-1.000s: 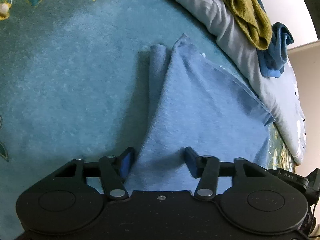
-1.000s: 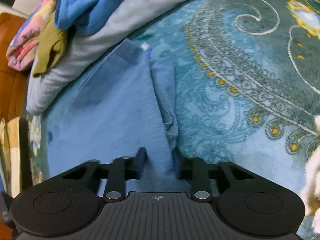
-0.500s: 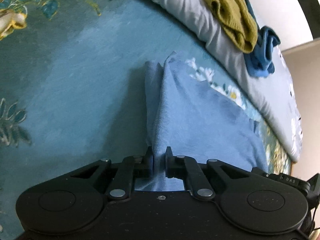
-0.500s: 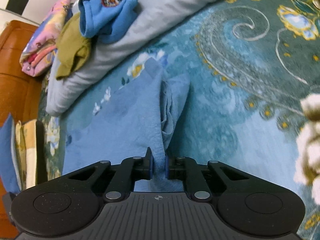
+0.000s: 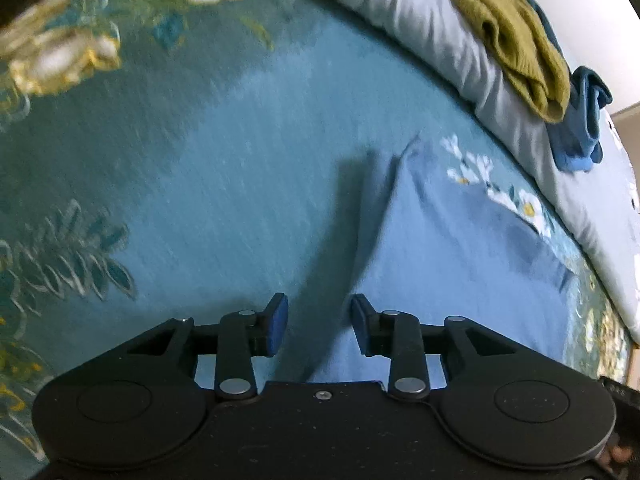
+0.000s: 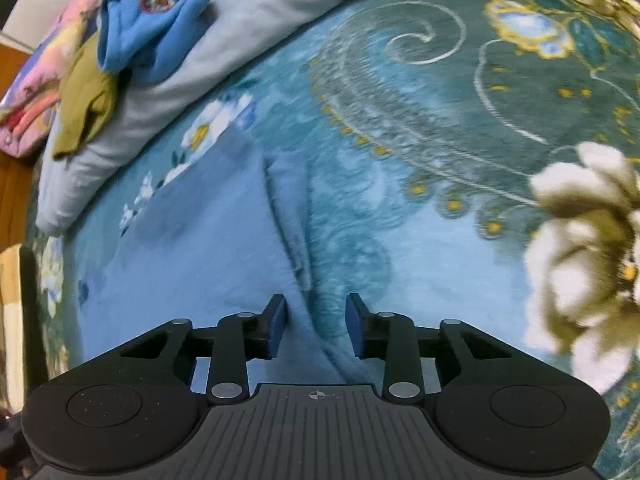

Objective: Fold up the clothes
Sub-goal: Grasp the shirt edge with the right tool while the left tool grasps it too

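A light blue garment (image 5: pixel 460 272) lies spread on the teal patterned bedspread (image 5: pixel 200 200). Its left edge runs down between the fingers of my left gripper (image 5: pixel 318 322). Those jaws are opening and the pads stand clear of the fabric. In the right wrist view the same garment (image 6: pixel 200 260) fills the left side, with its folded right edge passing between the fingers of my right gripper (image 6: pixel 316 322). That gripper's jaws are also opening, and neither pad presses the cloth.
A rolled grey quilt (image 5: pixel 420 12) lies along the far side of the bed. An olive garment (image 5: pixel 516 44) and a blue one (image 5: pixel 580 128) are piled on it. The right wrist view adds a pink folded item (image 6: pixel 36 80) and a wooden headboard (image 6: pixel 12 184).
Half a second ago both grippers were shut on the garment's edges. Both have since opened and let the fabric go, and both have lifted a little away from the bed.
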A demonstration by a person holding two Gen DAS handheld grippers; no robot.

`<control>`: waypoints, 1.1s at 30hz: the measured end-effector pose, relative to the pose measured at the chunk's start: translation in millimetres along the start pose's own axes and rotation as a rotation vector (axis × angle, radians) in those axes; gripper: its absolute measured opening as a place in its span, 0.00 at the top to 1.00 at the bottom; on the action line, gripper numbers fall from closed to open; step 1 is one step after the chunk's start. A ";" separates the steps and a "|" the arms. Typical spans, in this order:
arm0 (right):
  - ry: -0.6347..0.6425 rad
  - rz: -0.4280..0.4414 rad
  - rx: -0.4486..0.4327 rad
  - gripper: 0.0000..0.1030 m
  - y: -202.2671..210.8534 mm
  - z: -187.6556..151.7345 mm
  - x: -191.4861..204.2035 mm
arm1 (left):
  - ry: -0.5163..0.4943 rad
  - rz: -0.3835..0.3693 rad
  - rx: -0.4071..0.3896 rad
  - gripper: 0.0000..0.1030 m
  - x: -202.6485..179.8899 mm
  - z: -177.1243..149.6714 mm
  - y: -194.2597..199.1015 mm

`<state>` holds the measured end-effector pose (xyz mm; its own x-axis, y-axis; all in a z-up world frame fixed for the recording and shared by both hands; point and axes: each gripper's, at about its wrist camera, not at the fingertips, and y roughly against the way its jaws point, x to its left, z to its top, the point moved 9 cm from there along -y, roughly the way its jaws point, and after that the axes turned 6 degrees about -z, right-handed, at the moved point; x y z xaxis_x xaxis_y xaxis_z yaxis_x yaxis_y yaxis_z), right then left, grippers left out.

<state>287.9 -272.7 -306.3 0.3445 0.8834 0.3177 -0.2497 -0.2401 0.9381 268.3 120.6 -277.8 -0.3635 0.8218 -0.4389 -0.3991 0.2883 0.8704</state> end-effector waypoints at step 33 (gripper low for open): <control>0.084 0.302 0.113 0.88 -49.8 30.9 16.1 | -0.324 -0.045 0.196 1.00 -154.8 -47.9 -108.4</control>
<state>333.8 -258.9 -343.6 0.1934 0.7943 0.5759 -0.2256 -0.5352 0.8140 327.5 -61.4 -315.0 -0.0515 0.9099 -0.4116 -0.2288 0.3904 0.8918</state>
